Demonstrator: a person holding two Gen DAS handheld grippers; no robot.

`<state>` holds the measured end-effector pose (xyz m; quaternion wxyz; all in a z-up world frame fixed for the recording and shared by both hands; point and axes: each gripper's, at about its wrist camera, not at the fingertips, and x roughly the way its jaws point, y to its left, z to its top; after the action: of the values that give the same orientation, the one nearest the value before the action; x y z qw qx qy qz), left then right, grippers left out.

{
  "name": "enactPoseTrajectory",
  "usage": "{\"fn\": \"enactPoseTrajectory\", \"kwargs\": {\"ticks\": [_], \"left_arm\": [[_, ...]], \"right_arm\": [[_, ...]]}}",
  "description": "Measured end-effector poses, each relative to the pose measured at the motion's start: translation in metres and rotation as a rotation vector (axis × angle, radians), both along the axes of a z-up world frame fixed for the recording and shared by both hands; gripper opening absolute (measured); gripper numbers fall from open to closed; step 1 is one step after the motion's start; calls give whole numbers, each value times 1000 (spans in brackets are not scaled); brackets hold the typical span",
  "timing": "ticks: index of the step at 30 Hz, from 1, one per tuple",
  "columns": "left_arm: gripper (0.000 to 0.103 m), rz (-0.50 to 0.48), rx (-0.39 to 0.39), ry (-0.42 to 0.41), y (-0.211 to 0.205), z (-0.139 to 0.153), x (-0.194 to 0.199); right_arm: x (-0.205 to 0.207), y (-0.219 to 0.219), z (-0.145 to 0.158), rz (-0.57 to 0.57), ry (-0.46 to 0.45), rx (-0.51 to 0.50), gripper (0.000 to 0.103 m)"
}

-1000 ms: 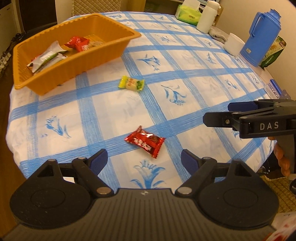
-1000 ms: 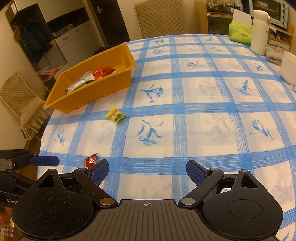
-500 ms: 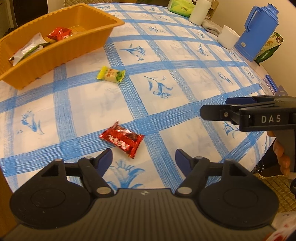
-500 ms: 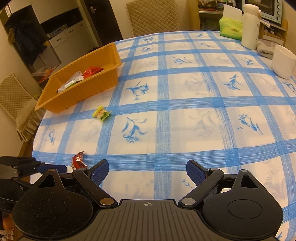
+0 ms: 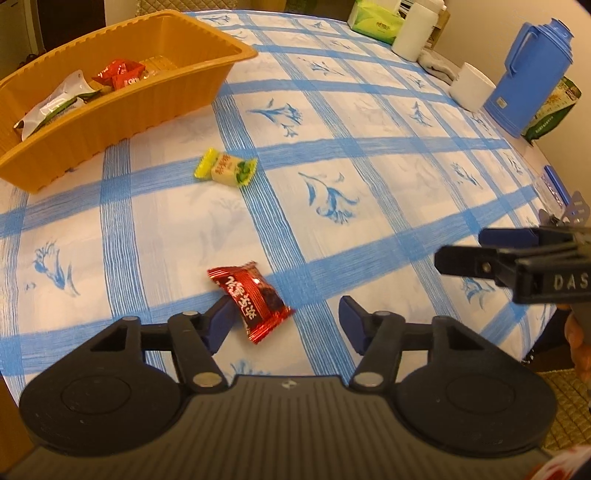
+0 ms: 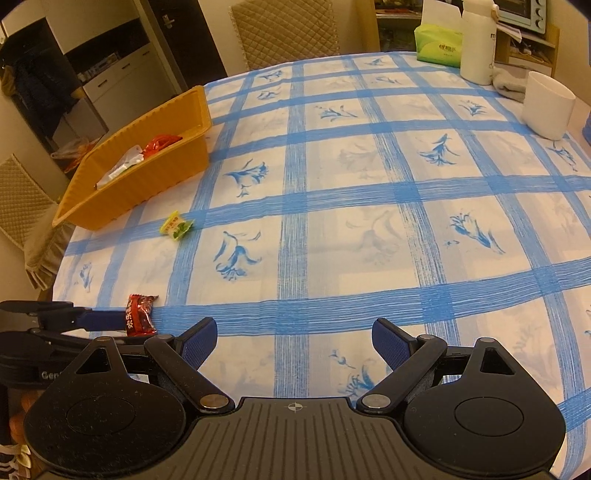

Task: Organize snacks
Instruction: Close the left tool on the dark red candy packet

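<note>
Red snack packet (image 5: 252, 300): small, shiny, crinkly wrapper with white letters, flat on the desk (image 5: 369, 184) near the front edge. Probably very light and a bit slippery, soft in the middle, so best pinched across the puffy middle, not by the thin crimped ends. Lying tilted, one end right against the left pad of the left gripper (image 5: 284, 325), the rest between the jaws. Jaws of the left gripper wide apart, nothing held yet.

Farther out, a yellow and green candy (image 5: 226, 170), also small and light, alone on the cloth near the orange basket (image 5: 122, 122). Inside the basket, a red packet and a white and green packet already. Looks like two snacks left to put away.

Off to the right side, the right gripper (image 6: 293, 339), jaws wide apart too, empty, over bare blue-checked cloth. Far back on the desk: blue jug (image 5: 528, 81), white cup (image 5: 471, 86), green tissue pack (image 5: 375, 24).
</note>
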<state>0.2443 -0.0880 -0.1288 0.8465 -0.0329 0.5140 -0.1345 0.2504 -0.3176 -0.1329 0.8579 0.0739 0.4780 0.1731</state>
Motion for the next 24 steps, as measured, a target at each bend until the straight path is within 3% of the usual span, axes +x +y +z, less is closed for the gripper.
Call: {"fn": "enactPoseTrajectory", "kwargs": {"ticks": [18,24], "left_arm": [[24,-2,97,-41,7,-1,17],[22,-2,92,-36,12,0,16]], "right_arm": [[7,4,-2,1,9,-3,90],[14,14,-2,19,5,0,90]]}}
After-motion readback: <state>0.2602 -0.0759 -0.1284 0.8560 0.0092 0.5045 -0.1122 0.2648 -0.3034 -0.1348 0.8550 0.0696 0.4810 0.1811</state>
